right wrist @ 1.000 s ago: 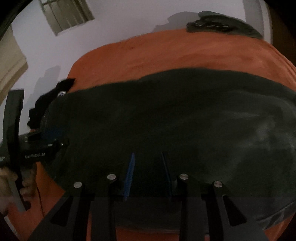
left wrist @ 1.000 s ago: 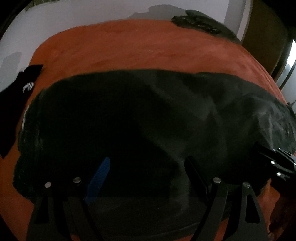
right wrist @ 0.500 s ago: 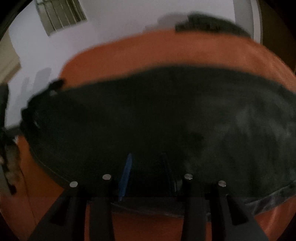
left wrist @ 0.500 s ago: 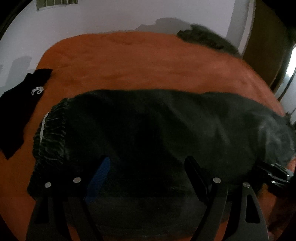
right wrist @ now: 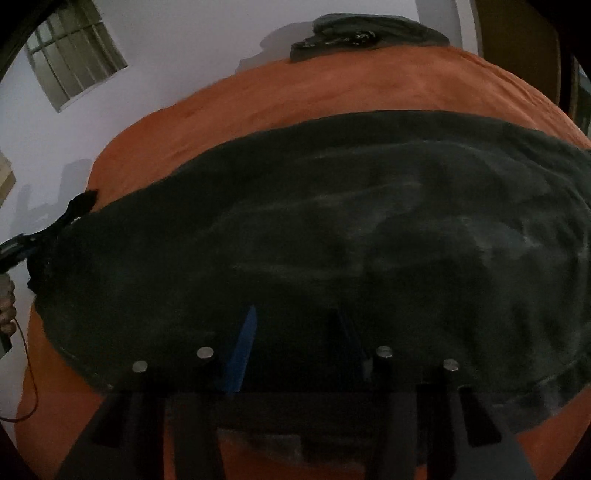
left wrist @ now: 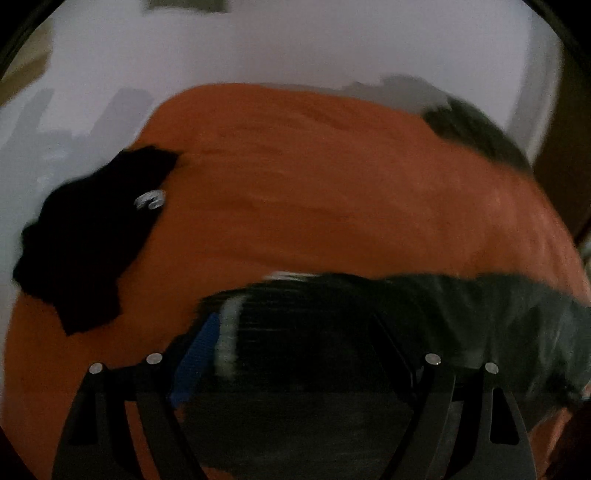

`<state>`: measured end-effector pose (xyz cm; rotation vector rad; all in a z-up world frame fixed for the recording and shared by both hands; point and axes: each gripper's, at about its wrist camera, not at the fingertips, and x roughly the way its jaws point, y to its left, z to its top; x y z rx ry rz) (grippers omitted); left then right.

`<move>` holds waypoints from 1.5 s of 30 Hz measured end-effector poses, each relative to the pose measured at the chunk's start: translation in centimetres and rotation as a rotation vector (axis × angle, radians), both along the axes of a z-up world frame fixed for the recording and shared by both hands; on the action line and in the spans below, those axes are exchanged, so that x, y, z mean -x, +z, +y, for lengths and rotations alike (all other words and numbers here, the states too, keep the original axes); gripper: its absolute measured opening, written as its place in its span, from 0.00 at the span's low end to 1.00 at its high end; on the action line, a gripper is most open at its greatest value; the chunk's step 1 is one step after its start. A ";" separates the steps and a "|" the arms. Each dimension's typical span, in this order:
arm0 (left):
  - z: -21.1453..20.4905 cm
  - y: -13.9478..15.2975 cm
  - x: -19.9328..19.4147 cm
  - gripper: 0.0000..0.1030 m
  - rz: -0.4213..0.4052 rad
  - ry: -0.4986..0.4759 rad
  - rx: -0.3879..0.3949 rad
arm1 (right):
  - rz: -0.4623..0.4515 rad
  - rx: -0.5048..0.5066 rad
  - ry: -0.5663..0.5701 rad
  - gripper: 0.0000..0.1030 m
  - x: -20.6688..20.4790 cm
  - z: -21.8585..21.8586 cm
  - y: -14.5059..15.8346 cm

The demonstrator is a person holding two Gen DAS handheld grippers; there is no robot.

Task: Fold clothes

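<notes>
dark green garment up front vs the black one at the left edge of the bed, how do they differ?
The dark green garment is spread wide across the orange bedspread, right under both sets of jaws. The black garment is a smaller, bunched piece at the bed's left edge, away from them. The green one is faded grey-green with a ribbed band at its left end; the black one is solid black with a small white mark. Both lie on the bedspread.

Dark grey garment [right wrist: 332, 229], spread flat: 1.
Black garment with a small white logo [left wrist: 92, 236], at the bed's left edge: 1.
Dark bundle of cloth [right wrist: 365, 35], at the far edge; number of pieces in it cannot be told: 1.
Bed with orange cover [left wrist: 314, 184]: 1.
Barred window [right wrist: 70, 51]: 1.
Thin red cord [right wrist: 26, 369]: 1.
Claws: 2, left claw [left wrist: 295, 347] and right claw [right wrist: 295, 332].
</notes>
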<state>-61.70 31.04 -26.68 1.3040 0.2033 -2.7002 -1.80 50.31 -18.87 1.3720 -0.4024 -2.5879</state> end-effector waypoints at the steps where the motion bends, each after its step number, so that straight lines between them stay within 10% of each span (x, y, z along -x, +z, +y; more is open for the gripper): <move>1: -1.3 -0.2 0.1 0.81 -0.007 0.011 -0.011 | 0.004 -0.005 0.028 0.41 0.6 -0.4 0.9; 11: -9.7 -4.1 3.4 0.80 -0.079 -0.035 -0.403 | 0.108 -0.005 0.494 0.48 10.4 -16.4 12.4; 19: -10.2 -7.8 2.5 0.79 -0.102 -0.059 -0.570 | -0.066 -0.065 0.818 0.49 18.3 -35.6 8.3; 33: -8.0 -6.9 5.8 0.80 -0.138 -0.377 -0.558 | -0.140 -0.047 0.786 0.46 14.9 -34.6 3.0; 37: -7.7 -5.9 6.8 0.79 -0.127 -0.488 -0.727 | -0.125 -0.042 0.778 0.46 14.0 -34.1 2.8; 40: -6.2 -4.6 7.7 0.80 -0.141 -0.556 -0.699 | -0.142 0.010 0.774 0.46 14.6 -33.7 2.8; 45: -7.6 -5.7 9.2 0.80 -0.173 -0.506 -0.694 | -0.157 0.045 0.780 0.46 14.9 -33.8 3.0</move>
